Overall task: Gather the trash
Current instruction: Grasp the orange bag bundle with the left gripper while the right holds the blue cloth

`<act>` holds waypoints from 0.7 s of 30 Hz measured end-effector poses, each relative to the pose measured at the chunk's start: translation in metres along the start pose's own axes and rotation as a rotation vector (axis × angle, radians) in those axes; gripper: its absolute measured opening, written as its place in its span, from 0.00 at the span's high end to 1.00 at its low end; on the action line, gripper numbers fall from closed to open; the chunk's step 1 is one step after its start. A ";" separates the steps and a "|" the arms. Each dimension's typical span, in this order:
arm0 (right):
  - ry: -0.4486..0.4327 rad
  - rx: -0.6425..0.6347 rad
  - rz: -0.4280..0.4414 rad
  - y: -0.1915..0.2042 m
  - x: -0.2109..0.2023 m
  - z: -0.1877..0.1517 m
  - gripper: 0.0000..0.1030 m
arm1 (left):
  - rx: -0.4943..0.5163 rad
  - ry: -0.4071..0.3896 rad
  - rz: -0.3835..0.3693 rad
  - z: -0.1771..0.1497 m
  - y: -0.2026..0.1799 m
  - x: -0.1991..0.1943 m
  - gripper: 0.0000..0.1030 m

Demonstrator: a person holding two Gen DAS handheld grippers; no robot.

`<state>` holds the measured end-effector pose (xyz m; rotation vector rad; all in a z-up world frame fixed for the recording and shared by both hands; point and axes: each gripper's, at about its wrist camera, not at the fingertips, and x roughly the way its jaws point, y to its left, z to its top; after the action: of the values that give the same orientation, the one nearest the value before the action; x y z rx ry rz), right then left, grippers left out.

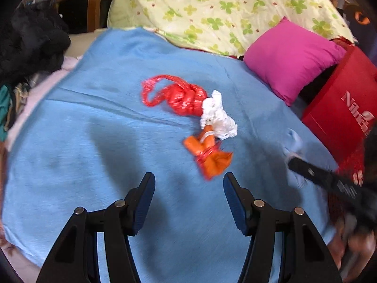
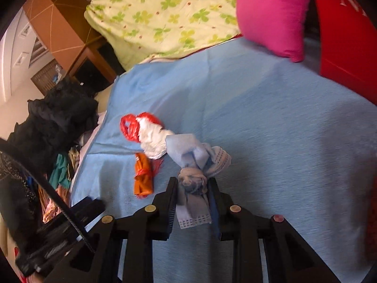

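On the blue blanket lie a knotted red plastic bag, a crumpled white tissue and an orange wrapper, close together. My left gripper is open and empty, just short of the orange wrapper. My right gripper is shut on a crumpled light blue face mask and holds it above the blanket. The red bag, tissue and orange wrapper lie to its left. The right gripper also shows at the right of the left wrist view.
A magenta pillow and a red bag with white lettering sit at the right. A clover-print quilt lies behind. Black clothing is piled at the left edge, with a wooden cabinet beyond.
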<state>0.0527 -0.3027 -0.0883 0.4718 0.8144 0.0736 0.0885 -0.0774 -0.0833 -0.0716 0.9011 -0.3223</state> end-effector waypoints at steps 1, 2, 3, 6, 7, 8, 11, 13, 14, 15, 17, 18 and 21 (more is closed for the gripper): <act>-0.009 -0.006 -0.009 -0.002 -0.004 0.001 0.74 | -0.004 0.001 -0.002 0.004 -0.005 0.006 0.41; -0.016 -0.012 -0.010 -0.002 -0.007 0.002 0.74 | -0.011 0.002 -0.004 0.008 -0.010 0.014 0.41; -0.019 -0.014 -0.005 -0.002 -0.009 0.003 0.74 | -0.017 0.008 -0.003 0.010 -0.014 0.019 0.41; -0.029 -0.023 0.005 -0.001 -0.013 0.002 0.74 | -0.052 0.044 0.009 0.016 -0.025 0.040 0.41; -0.029 -0.022 0.010 -0.001 -0.013 0.002 0.74 | -0.061 0.048 0.013 0.016 -0.026 0.044 0.41; -0.029 -0.020 0.015 -0.002 -0.014 0.003 0.74 | -0.071 0.050 0.015 0.016 -0.027 0.047 0.41; -0.037 -0.025 0.023 -0.003 -0.019 0.004 0.74 | -0.098 0.055 0.017 0.015 -0.028 0.056 0.41; -0.040 -0.025 0.028 -0.003 -0.019 0.004 0.74 | -0.127 0.064 0.002 0.013 -0.024 0.060 0.45; -0.042 -0.027 0.030 -0.004 -0.021 0.004 0.74 | -0.137 0.065 -0.009 0.012 -0.022 0.061 0.59; -0.046 -0.030 0.027 -0.003 -0.022 0.004 0.74 | -0.143 0.074 -0.015 0.011 -0.020 0.063 0.65; -0.056 -0.036 0.025 -0.003 -0.025 0.005 0.74 | -0.156 0.078 -0.017 0.011 -0.016 0.064 0.71; -0.060 -0.038 0.027 -0.003 -0.027 0.003 0.74 | -0.160 0.069 -0.023 0.009 -0.014 0.061 0.72; -0.077 -0.045 0.032 -0.002 -0.032 0.003 0.74 | -0.147 0.039 -0.024 0.006 -0.013 0.048 0.72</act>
<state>0.0324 -0.3135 -0.0655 0.4427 0.7287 0.1023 0.1178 -0.1050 -0.1139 -0.2127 0.9624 -0.2802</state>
